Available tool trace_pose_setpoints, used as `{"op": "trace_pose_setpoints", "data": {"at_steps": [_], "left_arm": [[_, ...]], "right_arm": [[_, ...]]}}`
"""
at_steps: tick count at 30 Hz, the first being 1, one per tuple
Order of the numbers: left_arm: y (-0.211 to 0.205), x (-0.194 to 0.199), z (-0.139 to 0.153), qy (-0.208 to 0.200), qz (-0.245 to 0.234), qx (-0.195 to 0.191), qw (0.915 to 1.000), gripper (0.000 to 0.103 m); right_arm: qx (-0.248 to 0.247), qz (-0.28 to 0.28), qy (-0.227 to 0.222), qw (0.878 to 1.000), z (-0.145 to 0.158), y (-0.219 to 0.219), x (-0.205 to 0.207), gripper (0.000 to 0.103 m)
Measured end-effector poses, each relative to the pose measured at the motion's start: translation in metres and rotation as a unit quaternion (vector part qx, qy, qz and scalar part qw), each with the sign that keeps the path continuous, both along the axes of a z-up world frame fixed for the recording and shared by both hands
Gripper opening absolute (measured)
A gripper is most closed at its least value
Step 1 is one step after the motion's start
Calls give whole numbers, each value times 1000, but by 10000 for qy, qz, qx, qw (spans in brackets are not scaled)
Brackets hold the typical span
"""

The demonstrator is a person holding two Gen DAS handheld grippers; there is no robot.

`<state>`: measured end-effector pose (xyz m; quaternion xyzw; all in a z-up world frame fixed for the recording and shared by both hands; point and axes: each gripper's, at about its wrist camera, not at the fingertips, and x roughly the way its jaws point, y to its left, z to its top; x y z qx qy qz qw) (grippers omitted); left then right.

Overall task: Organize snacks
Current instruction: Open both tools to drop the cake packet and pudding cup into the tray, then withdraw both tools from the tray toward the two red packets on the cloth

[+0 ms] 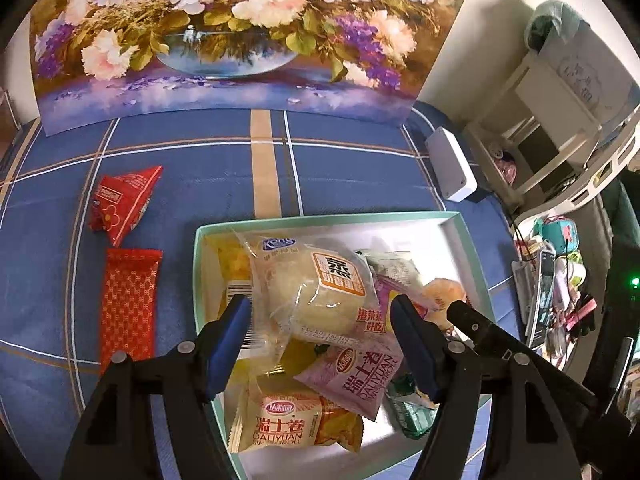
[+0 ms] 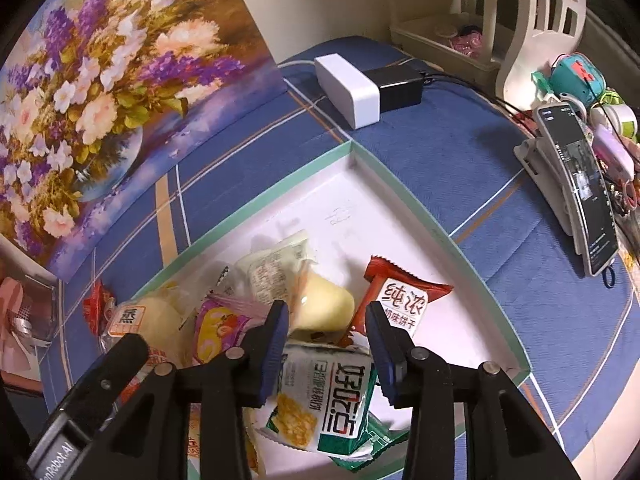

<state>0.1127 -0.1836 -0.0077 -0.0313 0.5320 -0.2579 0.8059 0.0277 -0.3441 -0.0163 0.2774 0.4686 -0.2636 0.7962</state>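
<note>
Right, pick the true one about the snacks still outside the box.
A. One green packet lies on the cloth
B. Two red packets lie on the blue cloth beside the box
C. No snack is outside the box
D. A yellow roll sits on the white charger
B: in the left wrist view a red triangular packet and a long red packet lie on the blue cloth beside the box.

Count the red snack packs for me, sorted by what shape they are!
Triangle red pack, on the blue cloth: 1
Long red pack, on the blue cloth: 1
Red-and-white biscuit pack, in the box: 1
Total: 3
</note>
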Motion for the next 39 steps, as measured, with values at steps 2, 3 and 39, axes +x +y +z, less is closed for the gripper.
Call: {"op": "trace_pose_setpoints", "data": {"at_steps": [2,3,39], "left_arm": [[3,0,5,-36,32,-43,10000,73],[5,1,7,-52,44,-56,10000,73],[78,35,-14,-308,1724,973,9797,97]], "right_arm": [[-57,9,-23,10000,5,0,-1,44],[-77,18,-35,10000,7,0,-1,44],[-403,424,8,9983,17,19,13,92]]}}
